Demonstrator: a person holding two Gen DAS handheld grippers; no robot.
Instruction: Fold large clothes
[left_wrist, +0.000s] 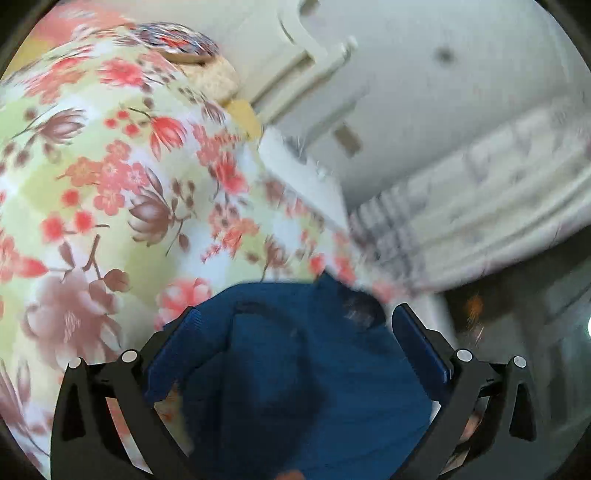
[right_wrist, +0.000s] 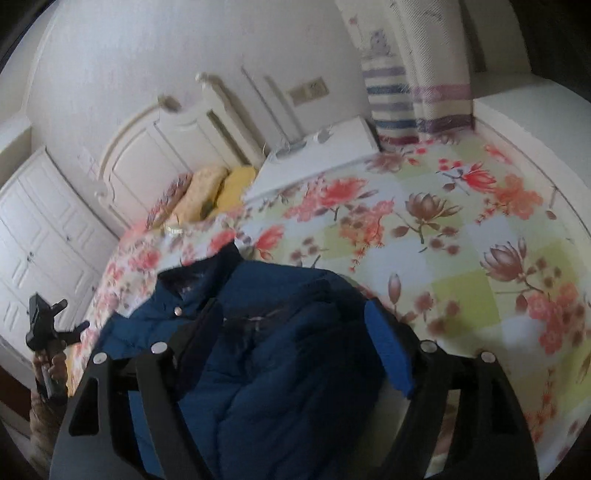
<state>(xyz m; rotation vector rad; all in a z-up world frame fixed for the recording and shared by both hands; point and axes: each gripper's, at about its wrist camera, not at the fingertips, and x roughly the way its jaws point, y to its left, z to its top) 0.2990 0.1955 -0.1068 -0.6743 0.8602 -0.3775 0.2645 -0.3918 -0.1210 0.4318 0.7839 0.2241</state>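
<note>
A dark blue padded jacket (right_wrist: 280, 332) lies bunched on a floral bedspread (right_wrist: 461, 229). In the right wrist view my right gripper (right_wrist: 295, 325) is open, its jaws spread wide above the jacket, which shows between them. The left gripper (right_wrist: 48, 328) shows at the far left of that view, held by a hand off the bed's edge. In the left wrist view the jacket (left_wrist: 295, 369) fills the gap between the left gripper's (left_wrist: 295, 325) wide open jaws. The bedspread (left_wrist: 110, 184) lies beyond. This view is motion blurred.
Pillows (right_wrist: 207, 192) lie at the head of the bed, by a white headboard (right_wrist: 155, 155). A white nightstand (right_wrist: 325, 155) stands beside the bed. Striped curtains (right_wrist: 417, 96) hang behind it. White wardrobe doors (right_wrist: 40, 229) are at the left.
</note>
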